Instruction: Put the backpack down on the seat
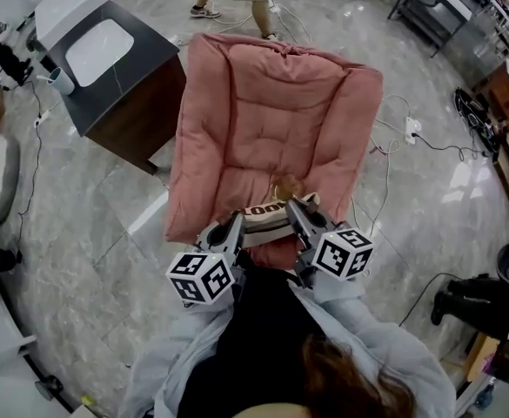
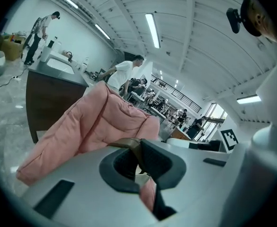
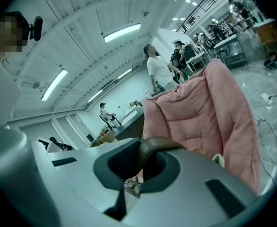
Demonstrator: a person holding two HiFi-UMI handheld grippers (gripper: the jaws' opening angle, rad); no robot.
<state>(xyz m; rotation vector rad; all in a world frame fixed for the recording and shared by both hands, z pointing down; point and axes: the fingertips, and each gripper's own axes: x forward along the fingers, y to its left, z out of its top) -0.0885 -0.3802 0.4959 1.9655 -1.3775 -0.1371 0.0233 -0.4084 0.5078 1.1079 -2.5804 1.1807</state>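
As the left gripper [image 1: 234,226] and right gripper [image 1: 296,214] are each clamped shut on a brown strap [image 3: 159,144], the tan fabric backpack [image 1: 265,219] hangs between them, long axis left-to-right, at the front edge of the pink quilted cushion seat [image 1: 271,120]. Seat lies ahead and below; both hands equally near, pointing slightly down.

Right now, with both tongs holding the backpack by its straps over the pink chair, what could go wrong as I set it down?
1. The left tongs and right tongs each pinch only a thin brown strap, which might slip out on the way down.
2. The backpack hangs near the front edge of the chair. Released here, it may tip off the front.
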